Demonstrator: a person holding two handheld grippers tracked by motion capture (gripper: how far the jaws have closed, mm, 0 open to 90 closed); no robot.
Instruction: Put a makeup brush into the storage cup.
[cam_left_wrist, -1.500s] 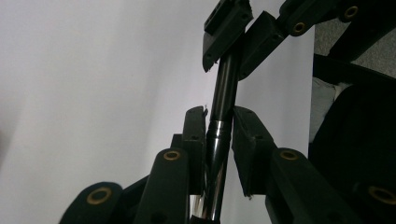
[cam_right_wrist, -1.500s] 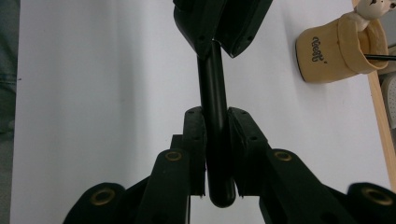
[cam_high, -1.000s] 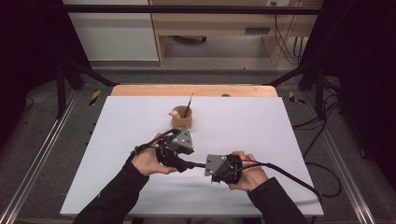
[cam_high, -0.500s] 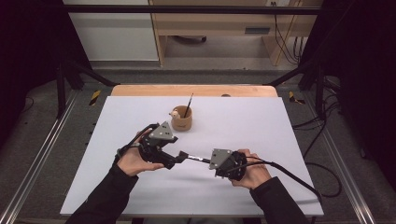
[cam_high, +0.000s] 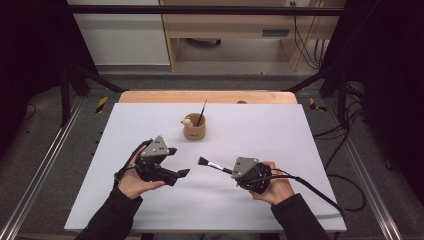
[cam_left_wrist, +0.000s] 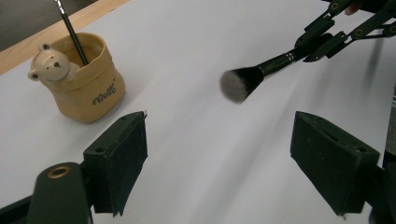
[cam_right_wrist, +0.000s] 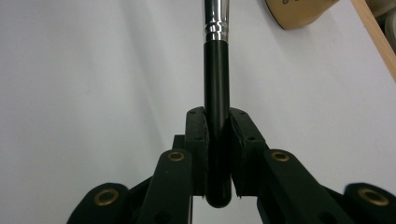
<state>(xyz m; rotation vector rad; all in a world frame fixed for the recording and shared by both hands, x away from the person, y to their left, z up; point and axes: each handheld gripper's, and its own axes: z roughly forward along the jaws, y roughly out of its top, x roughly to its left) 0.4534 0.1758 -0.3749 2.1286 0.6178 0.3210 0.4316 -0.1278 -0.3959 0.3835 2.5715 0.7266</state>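
Observation:
My right gripper (cam_high: 231, 171) (cam_right_wrist: 217, 122) is shut on the black handle of a makeup brush (cam_high: 212, 164) (cam_right_wrist: 216, 70), held just above the white table with its bristle head pointing left. My left gripper (cam_high: 177, 161) (cam_left_wrist: 222, 128) stands open to the left of the bristles; its jaws have just been opening and nothing is between them. In the left gripper view the brush (cam_left_wrist: 261, 72) and the right gripper (cam_left_wrist: 327, 37) lie ahead at the upper right. A tan cup with a small bear (cam_high: 194, 127) (cam_left_wrist: 86, 79) holds a thin dark brush (cam_high: 201, 112).
The white table sheet (cam_high: 125, 200) spreads around both hands. A wooden strip (cam_high: 210, 96) runs along its far edge. A black cable (cam_high: 320, 192) trails from the right gripper off to the right. Metal frame rails (cam_high: 45, 165) flank the table.
My left gripper has drawn away to the left from the brush and the right gripper, and its jaws now stand wider. The right hand has hardly moved and keeps the brush.

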